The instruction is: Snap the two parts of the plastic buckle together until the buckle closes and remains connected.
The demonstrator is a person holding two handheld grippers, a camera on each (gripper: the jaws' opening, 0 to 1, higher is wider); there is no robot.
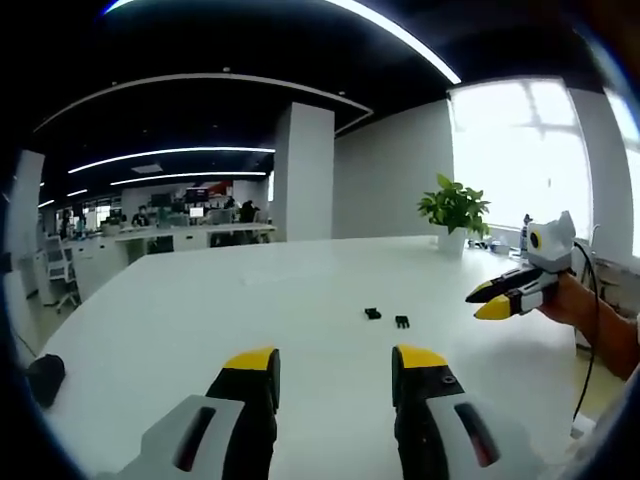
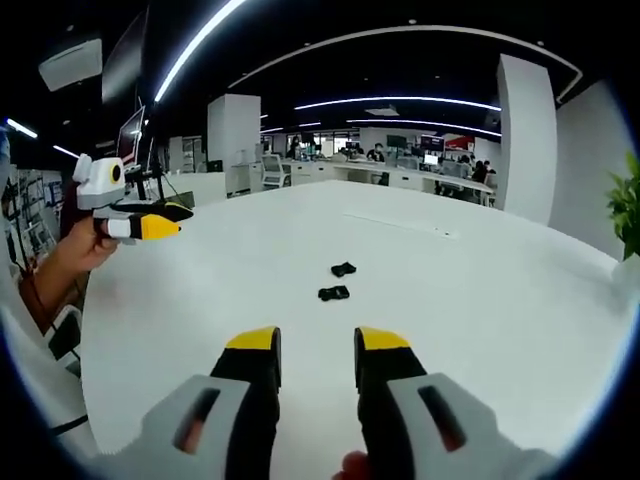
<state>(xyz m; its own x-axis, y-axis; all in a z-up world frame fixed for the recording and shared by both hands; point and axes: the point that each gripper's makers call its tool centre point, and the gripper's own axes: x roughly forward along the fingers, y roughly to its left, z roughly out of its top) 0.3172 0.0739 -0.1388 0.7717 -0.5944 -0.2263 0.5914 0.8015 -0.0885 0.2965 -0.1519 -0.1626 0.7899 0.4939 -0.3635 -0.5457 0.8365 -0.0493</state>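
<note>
In the left gripper view, the left gripper point(image 1: 335, 372) rises from the bottom over a wide white table point(image 1: 200, 300), its yellow-tipped jaws apart with bare table between them. Ahead of it, well apart from the tips, two small black buckle parts lie flat on the table: the socket point(image 1: 373, 314) and, just beside it to the right, the clip point(image 1: 402, 322), not joined. Which part is which is hard to tell at this size. The right gripper point(image 1: 490, 298) comes in from the right, held in a hand point(image 1: 580, 305) above the table's far side, its jaws close together or nearly so. A potted plant point(image 1: 455, 212) stands at the table's back edge near a bright window point(image 1: 520, 160).

In the right gripper view, the right gripper's jaws stand up from the bottom with a gap between them, gripping nothing. The two buckle parts lie ahead on the table, separate but near each other. The left gripper appears at the left, held above the table edge.
</note>
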